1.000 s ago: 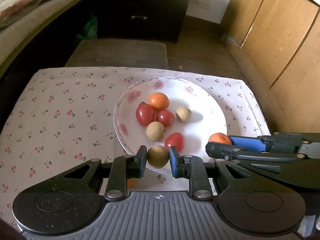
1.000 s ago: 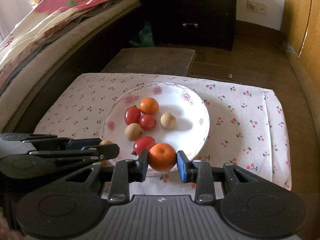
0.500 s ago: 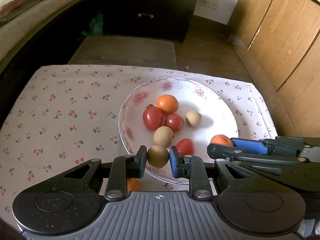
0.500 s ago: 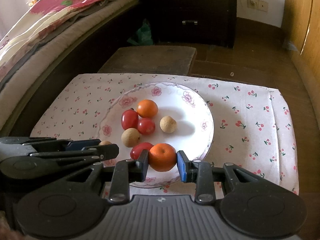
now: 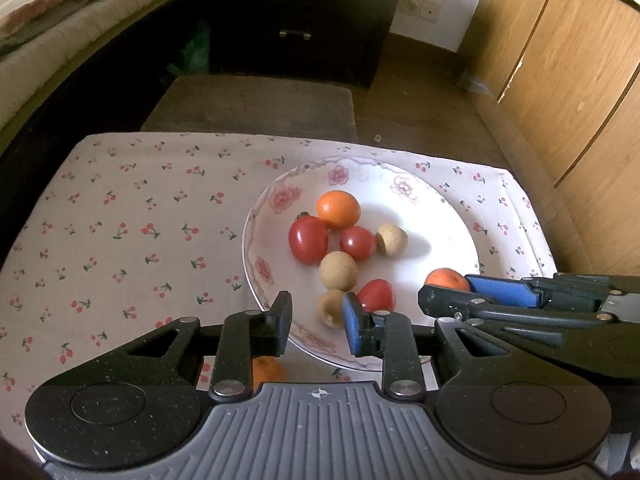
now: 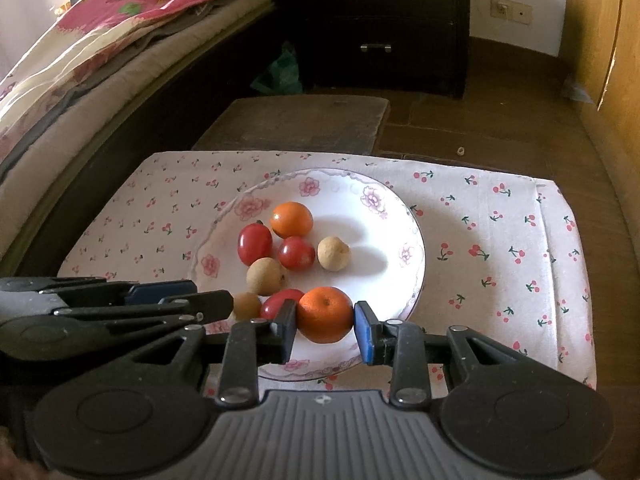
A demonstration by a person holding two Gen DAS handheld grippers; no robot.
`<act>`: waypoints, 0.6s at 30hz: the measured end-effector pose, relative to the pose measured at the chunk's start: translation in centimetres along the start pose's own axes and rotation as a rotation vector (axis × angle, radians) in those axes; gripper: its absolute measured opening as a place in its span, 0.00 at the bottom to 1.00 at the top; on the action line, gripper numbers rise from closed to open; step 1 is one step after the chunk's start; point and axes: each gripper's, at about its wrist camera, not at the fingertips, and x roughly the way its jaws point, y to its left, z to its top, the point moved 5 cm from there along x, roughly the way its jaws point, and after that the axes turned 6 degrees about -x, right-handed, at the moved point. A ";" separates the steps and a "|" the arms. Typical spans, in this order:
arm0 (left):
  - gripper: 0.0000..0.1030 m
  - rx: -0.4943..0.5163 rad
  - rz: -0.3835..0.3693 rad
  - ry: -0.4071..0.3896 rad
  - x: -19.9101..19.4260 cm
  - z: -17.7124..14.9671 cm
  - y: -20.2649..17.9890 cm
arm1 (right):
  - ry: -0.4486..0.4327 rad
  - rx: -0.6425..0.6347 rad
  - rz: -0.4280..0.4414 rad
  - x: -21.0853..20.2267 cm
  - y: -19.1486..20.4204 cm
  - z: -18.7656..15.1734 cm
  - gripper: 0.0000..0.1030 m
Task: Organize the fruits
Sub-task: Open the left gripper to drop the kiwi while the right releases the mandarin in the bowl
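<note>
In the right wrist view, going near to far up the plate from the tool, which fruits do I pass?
Orange held in the right tool → tan longan → small red tomato → far orange, then the plate's far rim.

On cloth-covered table point(image 5: 120, 240): plate point(image 5: 440, 216), right of centre. In plate: orange point(image 5: 338, 209) rearmost, two tomatoes point(image 5: 308, 239) just before it, longan point(image 5: 392, 239) to their right, another longan point(image 5: 338, 270) nearer, third tomato point(image 5: 376, 295) and third longan point(image 5: 331, 307) at near rim. Behind table: low bench point(image 6: 296, 124), then drawer chest point(image 6: 376, 28). Bed point(image 6: 80, 80) at left.
</note>
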 end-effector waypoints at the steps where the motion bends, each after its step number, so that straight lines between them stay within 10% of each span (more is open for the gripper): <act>1: 0.37 -0.005 -0.002 0.000 0.0 0.0 0.0 | -0.003 0.000 -0.001 -0.1 0.0 0.0 0.33; 18: 0.39 0.008 -0.011 -0.033 -1.4 0.3 0.0 | -0.027 0.012 -0.011 -1.2 0.2 0.4 0.33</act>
